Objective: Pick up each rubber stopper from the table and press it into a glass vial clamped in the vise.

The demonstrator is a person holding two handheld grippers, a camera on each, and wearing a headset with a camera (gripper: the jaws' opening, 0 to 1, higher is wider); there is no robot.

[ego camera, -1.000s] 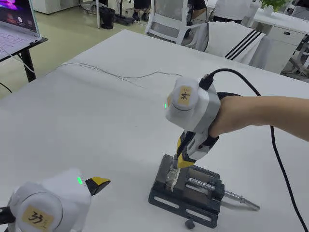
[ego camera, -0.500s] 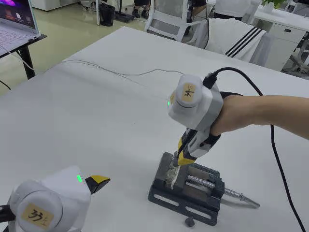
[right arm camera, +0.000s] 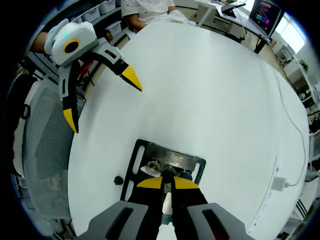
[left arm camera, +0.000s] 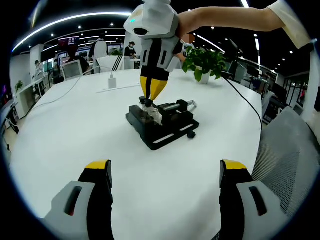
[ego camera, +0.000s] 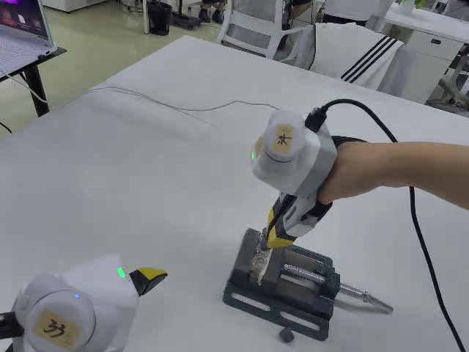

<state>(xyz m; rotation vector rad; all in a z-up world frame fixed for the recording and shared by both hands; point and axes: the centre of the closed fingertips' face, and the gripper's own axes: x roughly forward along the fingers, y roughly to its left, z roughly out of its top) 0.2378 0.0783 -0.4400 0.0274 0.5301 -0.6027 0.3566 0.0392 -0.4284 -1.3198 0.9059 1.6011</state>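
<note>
A dark metal vise (ego camera: 293, 295) (left arm camera: 161, 126) (right arm camera: 146, 156) stands on the white table and clamps a clear glass vial (ego camera: 259, 265) (left arm camera: 151, 113) (right arm camera: 152, 166) upright. My right gripper (ego camera: 272, 243) (left arm camera: 150, 94) (right arm camera: 167, 183) points straight down at the vial's mouth, its yellow tips shut on a dark rubber stopper (left arm camera: 146, 102) that sits at the top of the vial. A second stopper (ego camera: 286, 335) (left arm camera: 190, 134) (right arm camera: 118, 180) lies loose on the table beside the vise base. My left gripper (ego camera: 143, 281) (left arm camera: 165, 170) (right arm camera: 102, 100) hovers well to the left of the vise, open and holding nothing.
The vise's screw handle (ego camera: 363, 298) sticks out to the right. A thin grey cable (ego camera: 183, 111) and a white charger (left arm camera: 112, 80) lie on the far part of the table. A laptop (ego camera: 18, 29) stands beyond the far left edge, and chairs (ego camera: 256, 26) behind the table.
</note>
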